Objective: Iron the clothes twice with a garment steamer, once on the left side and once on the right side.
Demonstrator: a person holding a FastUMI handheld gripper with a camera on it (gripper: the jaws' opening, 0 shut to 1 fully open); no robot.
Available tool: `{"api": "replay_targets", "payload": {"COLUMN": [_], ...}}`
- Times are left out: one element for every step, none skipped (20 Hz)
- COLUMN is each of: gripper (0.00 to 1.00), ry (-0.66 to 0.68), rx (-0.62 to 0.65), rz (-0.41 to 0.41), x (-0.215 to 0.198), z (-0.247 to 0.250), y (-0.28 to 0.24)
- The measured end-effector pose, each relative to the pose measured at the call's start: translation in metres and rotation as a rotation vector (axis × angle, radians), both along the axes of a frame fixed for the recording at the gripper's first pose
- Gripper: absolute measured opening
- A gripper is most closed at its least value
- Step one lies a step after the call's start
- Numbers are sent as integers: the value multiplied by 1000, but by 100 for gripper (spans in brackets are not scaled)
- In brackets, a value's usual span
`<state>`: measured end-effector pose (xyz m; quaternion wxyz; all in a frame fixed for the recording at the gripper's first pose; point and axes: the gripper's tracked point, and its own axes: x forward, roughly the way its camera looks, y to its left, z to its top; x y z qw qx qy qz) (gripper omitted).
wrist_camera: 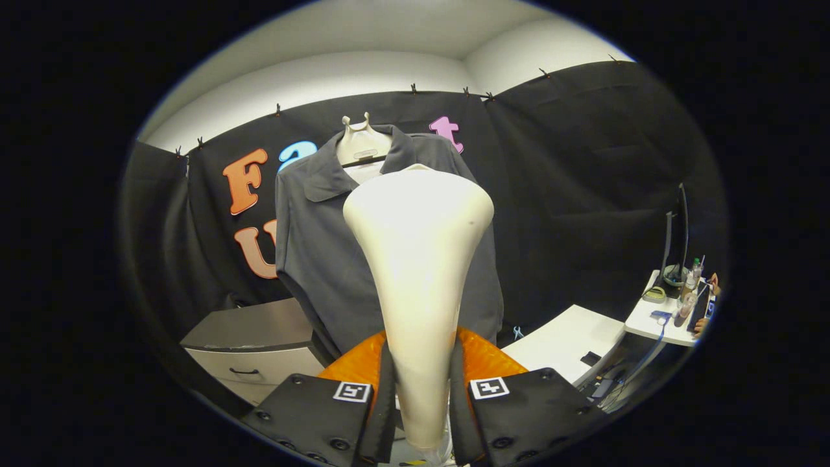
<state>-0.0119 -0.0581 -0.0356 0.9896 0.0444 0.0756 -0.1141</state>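
Note:
My gripper (420,383) is shut on the narrow handle of a cream garment steamer (418,259), with both fingers pressing its sides. The steamer's wide head rises straight ahead of the fingers and faces a dark grey collared shirt (318,253). That shirt hangs on a pale hanger (360,146) against the black cloth wall. The steamer head covers the middle and right of the shirt's front; its left half, collar and a strip of the right edge stay visible. How far the head stands from the fabric I cannot tell.
A grey drawer cabinet (249,347) stands below the shirt to the left. To the right are a white table (570,344) and a farther desk (668,318) with a monitor, bottles and small items; a hand rests at its far end.

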Motion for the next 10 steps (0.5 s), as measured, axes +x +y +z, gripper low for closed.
{"api": "replay_targets", "payload": {"gripper": [42, 42, 42, 42, 42, 42, 42, 42, 42, 42], "ry": [-3, -6, -8, -8, -8, -9, -8, -8, -6, -4], "rx": [-3, -6, -9, -14, -19, -21, -24, -24, -23, -20], "rz": [1, 7, 11, 15, 20, 23, 24, 24, 25, 28], "x": [-1, -3, -3, -3, -4, -4, -4, -3, -3, -3], "z": [1, 4, 5, 7, 8, 9, 10, 10, 10, 8], "y": [2, 5, 8, 10, 12, 13, 13, 12, 13, 14]}}
